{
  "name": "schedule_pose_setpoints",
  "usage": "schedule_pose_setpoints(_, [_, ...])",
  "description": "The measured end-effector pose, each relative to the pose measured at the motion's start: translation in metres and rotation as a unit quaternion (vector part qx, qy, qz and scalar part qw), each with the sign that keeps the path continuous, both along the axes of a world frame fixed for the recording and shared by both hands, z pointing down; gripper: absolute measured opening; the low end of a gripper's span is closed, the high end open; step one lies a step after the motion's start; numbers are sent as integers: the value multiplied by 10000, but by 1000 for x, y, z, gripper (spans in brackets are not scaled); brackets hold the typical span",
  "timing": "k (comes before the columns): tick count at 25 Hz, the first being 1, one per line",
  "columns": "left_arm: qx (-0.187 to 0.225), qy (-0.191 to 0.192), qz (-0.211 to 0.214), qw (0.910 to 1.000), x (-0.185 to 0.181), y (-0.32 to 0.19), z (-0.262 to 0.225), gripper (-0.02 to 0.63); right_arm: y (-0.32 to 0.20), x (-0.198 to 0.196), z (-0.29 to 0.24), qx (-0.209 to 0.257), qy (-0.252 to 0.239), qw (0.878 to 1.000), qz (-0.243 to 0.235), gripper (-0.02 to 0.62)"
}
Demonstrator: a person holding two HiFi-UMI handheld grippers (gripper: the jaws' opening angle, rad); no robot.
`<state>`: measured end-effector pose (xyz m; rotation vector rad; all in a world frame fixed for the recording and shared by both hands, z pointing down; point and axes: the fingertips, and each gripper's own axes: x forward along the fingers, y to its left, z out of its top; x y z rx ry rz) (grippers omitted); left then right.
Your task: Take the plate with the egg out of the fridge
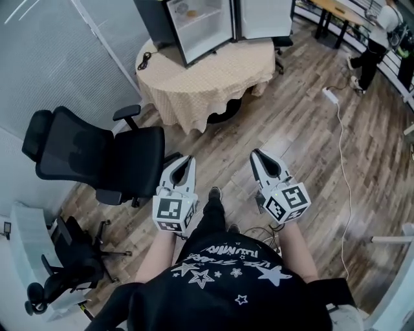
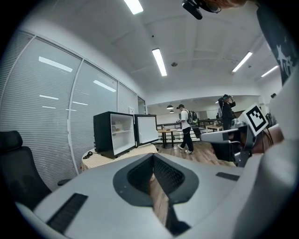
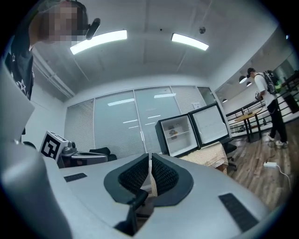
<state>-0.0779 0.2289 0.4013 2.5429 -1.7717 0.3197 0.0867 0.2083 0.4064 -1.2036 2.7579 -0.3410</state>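
A black mini fridge stands on a round table far ahead, its door swung open to the right. On its upper shelf lies a small plate with something on it, also visible as the plate in the right gripper view; I cannot tell whether it is an egg. My left gripper and right gripper are held side by side over the wooden floor, well short of the table. Both have their jaws together with nothing between them. The left gripper and right gripper both point toward the fridge.
A black office chair stands left of me, another chair at the lower left. A beige checked cloth covers the table. A white cable with a power strip runs across the floor on the right. A person stands by desks at the far right.
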Motion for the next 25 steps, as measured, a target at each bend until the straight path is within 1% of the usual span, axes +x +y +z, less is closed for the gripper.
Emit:
schedule_pose_setpoints(2, [38,34,150,9999,11,-17,2,6,-11,7,-1,-11,40,9999,124,35])
schedule_pose_setpoints(5, [152,-38,458,9988,27,-42,-1,5,-29,15,-3,-14,122,9997,232,37])
schedule_pose_setpoints(8, [94,9,614,9981,29,-70,4,6,-54,20,-3,-72,140,9990,423,37])
schedule_pose_setpoints(11, [-9,130,644,9978,22,-104,6,5,-82,17,-5,-121,177,9985,514,37])
schedule_pose_setpoints(15, [75,148,684,9975,8,-149,-3,5,-124,6,-13,-111,172,9978,636,38])
schedule_pose_setpoints(20, [46,200,734,9971,-11,-191,-5,5,-165,-19,-16,-142,267,9977,606,41])
schedule_pose_setpoints(25, [-55,314,691,9971,-39,-230,5,5,-200,-44,-12,-183,422,9969,640,41])
